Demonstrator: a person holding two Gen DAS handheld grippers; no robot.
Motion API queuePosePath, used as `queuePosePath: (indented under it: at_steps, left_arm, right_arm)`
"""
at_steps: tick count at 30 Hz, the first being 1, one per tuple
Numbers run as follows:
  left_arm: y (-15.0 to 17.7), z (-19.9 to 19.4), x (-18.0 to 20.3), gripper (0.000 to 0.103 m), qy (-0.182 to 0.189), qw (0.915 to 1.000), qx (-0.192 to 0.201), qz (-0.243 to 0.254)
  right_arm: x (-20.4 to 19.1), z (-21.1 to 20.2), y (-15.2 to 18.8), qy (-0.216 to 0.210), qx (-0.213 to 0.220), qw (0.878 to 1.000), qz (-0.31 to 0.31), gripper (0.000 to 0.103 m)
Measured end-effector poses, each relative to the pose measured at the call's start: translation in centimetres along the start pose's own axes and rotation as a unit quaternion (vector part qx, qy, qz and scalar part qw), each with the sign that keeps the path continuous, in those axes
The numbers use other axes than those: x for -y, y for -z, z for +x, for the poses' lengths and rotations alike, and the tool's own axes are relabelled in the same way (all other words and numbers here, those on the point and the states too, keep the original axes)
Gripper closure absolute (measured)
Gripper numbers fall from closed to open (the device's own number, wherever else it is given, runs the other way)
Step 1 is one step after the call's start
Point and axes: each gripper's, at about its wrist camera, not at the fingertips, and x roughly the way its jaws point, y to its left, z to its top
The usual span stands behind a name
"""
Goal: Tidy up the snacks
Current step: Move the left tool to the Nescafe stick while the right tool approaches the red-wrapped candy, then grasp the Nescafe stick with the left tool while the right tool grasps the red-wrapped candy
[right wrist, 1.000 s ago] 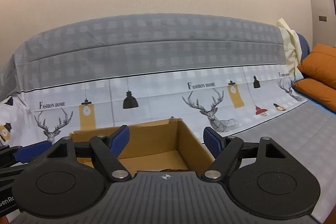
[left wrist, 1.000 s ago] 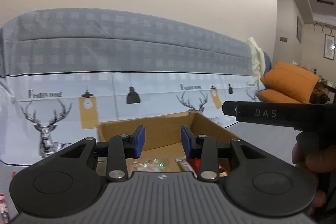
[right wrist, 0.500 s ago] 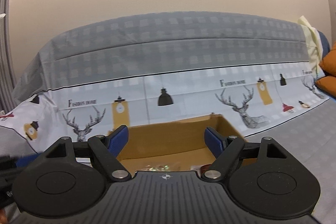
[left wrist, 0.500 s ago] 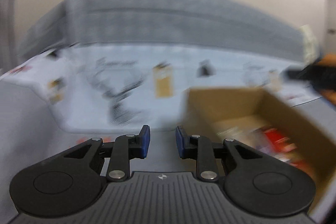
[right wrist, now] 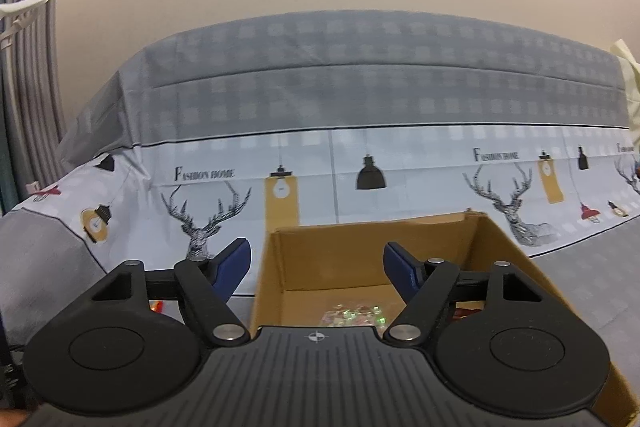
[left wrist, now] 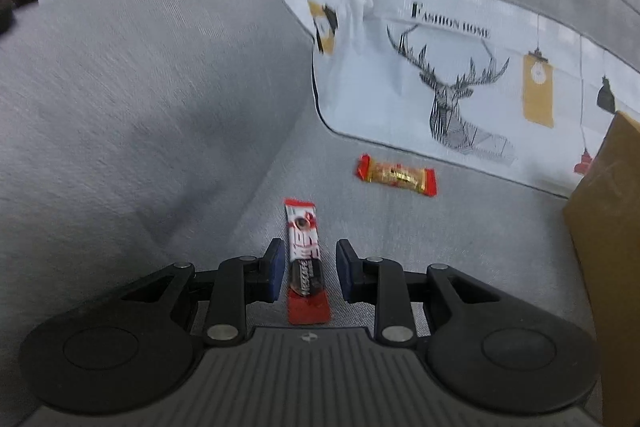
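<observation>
A red, white and black coffee stick packet [left wrist: 305, 259] lies on the grey sofa seat. My left gripper [left wrist: 306, 273] is open and low over it, one blue pad on each side, not touching. A gold bar with red ends [left wrist: 396, 174] lies further ahead on the seat. My right gripper [right wrist: 316, 265] is open and empty above the open cardboard box [right wrist: 500, 247], which holds a shiny clear packet [right wrist: 352, 315] and a red packet [right wrist: 470, 309]. The box's side wall shows at the right of the left wrist view [left wrist: 608, 227].
A grey armrest cushion [left wrist: 140, 87] rises to the left of the packets. A white deer-print cover [right wrist: 360, 179] hangs over the sofa back behind the box. Curtains and a white rack [right wrist: 20, 15] stand at far left.
My left gripper has swung left and down from the box to the sofa seat, and now straddles the coffee stick. My right gripper has drifted slightly left over the box and stays open.
</observation>
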Motion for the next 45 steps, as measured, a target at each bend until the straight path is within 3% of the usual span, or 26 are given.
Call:
queuePosePath:
  at_steps: [3, 4, 8, 10, 11, 15, 18, 24, 29, 34, 36, 38, 40, 42, 45]
  left_arm:
    - [0.4, 1.2, 0.2, 0.074, -0.003, 0.9997, -0.022, -0.004]
    - [0.5, 1.4, 0.2, 0.082, -0.005, 0.9995, -0.028, -0.011]
    - [0.5, 1.1, -0.6, 0.089, 0.005, 0.9984, -0.023, -0.051]
    - [0.4, 1.0, -0.8, 0.089, 0.003, 0.9978, -0.017, -0.065]
    - [0.2, 1.1, -0.9, 0.089, 0.001, 0.9974, -0.017, -0.07]
    - [0.1, 1.8, -1.0, 0.088, 0.011, 0.9954, -0.031, -0.09]
    - [-0.1, 1.9, -1.0, 0.088, 0.013, 0.9936, -0.036, -0.106]
    - [-0.3, 2.2, -1.5, 0.088, 0.028, 0.9892, -0.045, -0.137]
    - [-0.5, 2.2, -2.1, 0.088, 0.037, 0.9862, -0.05, -0.153]
    - [-0.6, 2.3, -2.5, 0.087, 0.047, 0.9841, -0.056, -0.162]
    - [-0.7, 2.3, -2.6, 0.087, 0.049, 0.9837, -0.058, -0.163]
    - [-0.7, 2.2, -2.6, 0.087, 0.048, 0.9843, -0.058, -0.16]
    - [-0.7, 2.3, -2.6, 0.087, 0.048, 0.9842, -0.058, -0.16]
    - [-0.7, 2.3, -2.6, 0.087, 0.048, 0.9841, -0.059, -0.161]
    - [-0.6, 2.3, -2.5, 0.087, 0.047, 0.9846, -0.06, -0.157]
  right_arm:
    - [-1.5, 0.7, 0.4, -0.025, -0.015, 0.999, -0.021, 0.028]
    - [-2.1, 1.0, 0.6, -0.038, -0.023, 0.998, -0.032, 0.028]
    - [-5.2, 1.1, 1.5, -0.08, -0.029, 0.99, -0.111, 0.029]
    - [-6.7, 0.8, 2.1, -0.096, -0.021, 0.984, -0.151, 0.034]
    - [-7.2, 0.6, 2.1, -0.102, -0.015, 0.981, -0.162, 0.041]
    - [-8.3, 0.4, 1.6, -0.127, 0.01, 0.98, -0.156, 0.053]
    - [-10.1, 2.6, 1.0, -0.141, -0.011, 0.979, -0.145, 0.053]
    - [-16.2, 11.3, 0.3, -0.157, -0.086, 0.974, -0.135, 0.053]
    - [-20.8, 19.1, 1.3, -0.161, -0.14, 0.952, -0.219, 0.048]
    - [-23.2, 25.3, 3.6, -0.177, -0.229, 0.917, -0.275, 0.04]
    - [-23.9, 26.4, 4.6, -0.181, -0.239, 0.905, -0.301, 0.036]
    - [-24.4, 27.1, 4.9, -0.192, -0.236, 0.904, -0.3, 0.031]
    - [-24.6, 27.6, 4.7, -0.2, -0.245, 0.903, -0.289, 0.037]
    - [-24.9, 27.2, 4.6, -0.216, -0.248, 0.9, -0.286, 0.066]
    - [-25.3, 26.3, 5.1, -0.246, -0.263, 0.887, -0.289, 0.072]
